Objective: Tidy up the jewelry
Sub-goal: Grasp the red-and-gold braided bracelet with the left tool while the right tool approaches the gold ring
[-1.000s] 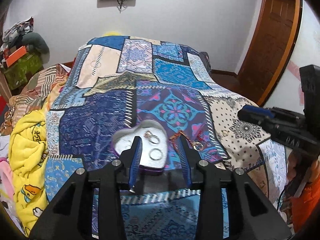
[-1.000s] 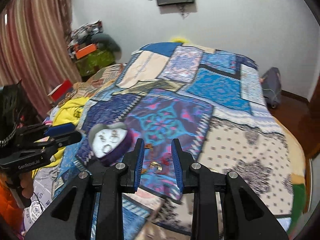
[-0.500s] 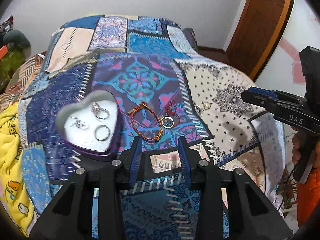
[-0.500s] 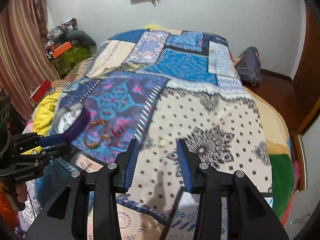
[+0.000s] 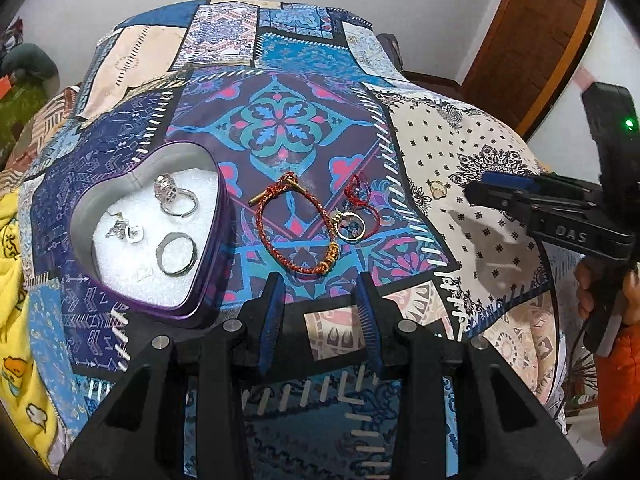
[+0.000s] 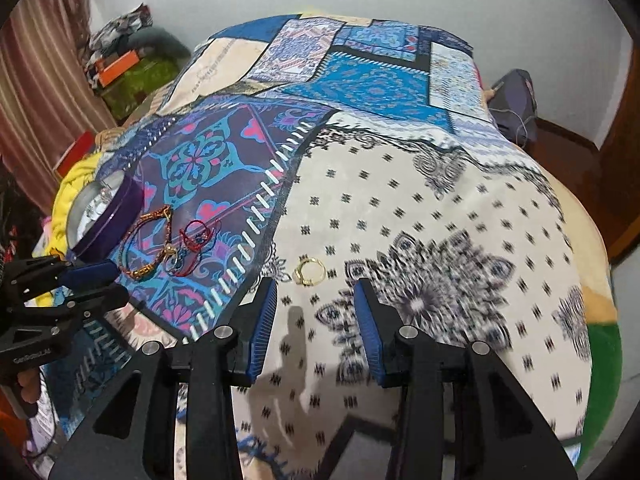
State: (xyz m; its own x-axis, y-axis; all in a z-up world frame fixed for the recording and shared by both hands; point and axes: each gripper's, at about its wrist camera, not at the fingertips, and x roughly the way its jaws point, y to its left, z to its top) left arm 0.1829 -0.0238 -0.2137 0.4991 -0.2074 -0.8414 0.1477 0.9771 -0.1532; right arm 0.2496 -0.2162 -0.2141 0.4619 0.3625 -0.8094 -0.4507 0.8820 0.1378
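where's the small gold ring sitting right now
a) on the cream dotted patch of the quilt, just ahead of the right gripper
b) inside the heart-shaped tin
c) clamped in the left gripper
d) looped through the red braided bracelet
a: the gold ring lies alone on the cream dotted patch of the quilt, just beyond the open right gripper, apart from the heart-shaped tin.

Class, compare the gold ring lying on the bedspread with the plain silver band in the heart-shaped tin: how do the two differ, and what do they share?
The gold ring is yellow metal; the silver band is grey-white. The gold ring lies loose on the cream patterned patch of the bedspread, while the silver band rests on white padding inside the heart-shaped tin. The gold ring sits just ahead of the open right tongs; the silver band lies left of the left tongs. Both lie flat, ungripped.
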